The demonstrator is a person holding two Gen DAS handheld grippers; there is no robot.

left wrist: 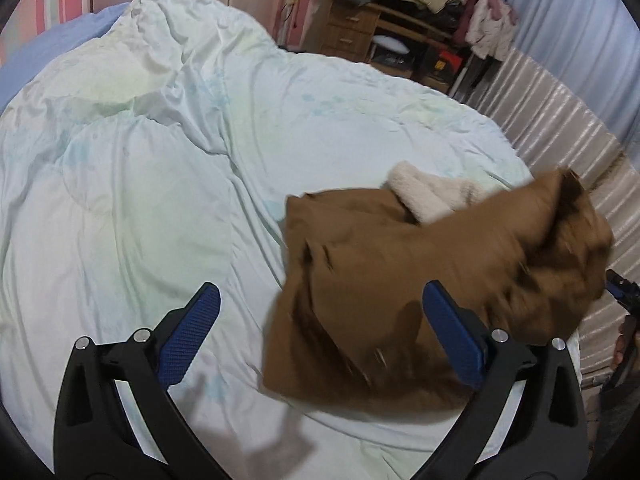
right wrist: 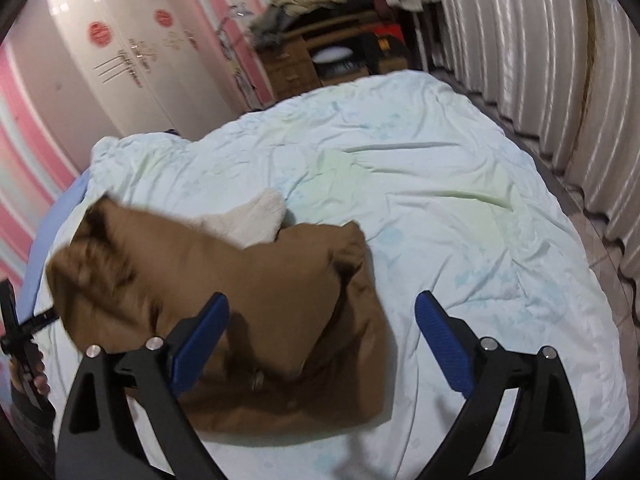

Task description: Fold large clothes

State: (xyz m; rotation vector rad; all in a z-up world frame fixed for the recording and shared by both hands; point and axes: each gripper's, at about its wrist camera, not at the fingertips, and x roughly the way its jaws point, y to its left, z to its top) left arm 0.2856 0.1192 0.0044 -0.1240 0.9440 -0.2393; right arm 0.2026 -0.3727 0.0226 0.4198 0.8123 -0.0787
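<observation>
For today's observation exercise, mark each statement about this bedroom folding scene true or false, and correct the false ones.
1. The brown garment lies on the pale quilt. True.
2. The left gripper is clamped on the garment. False: its jaws are apart, holding nothing.
3. The right gripper is open. True.
4. The garment's lining is black. False: it is cream and fleecy.
5. The wooden desk is bare. False: clothes are piled on it.

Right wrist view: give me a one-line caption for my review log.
Open right hand-held gripper above a bunched brown garment with cream fleece lining on a pale quilt.
</observation>
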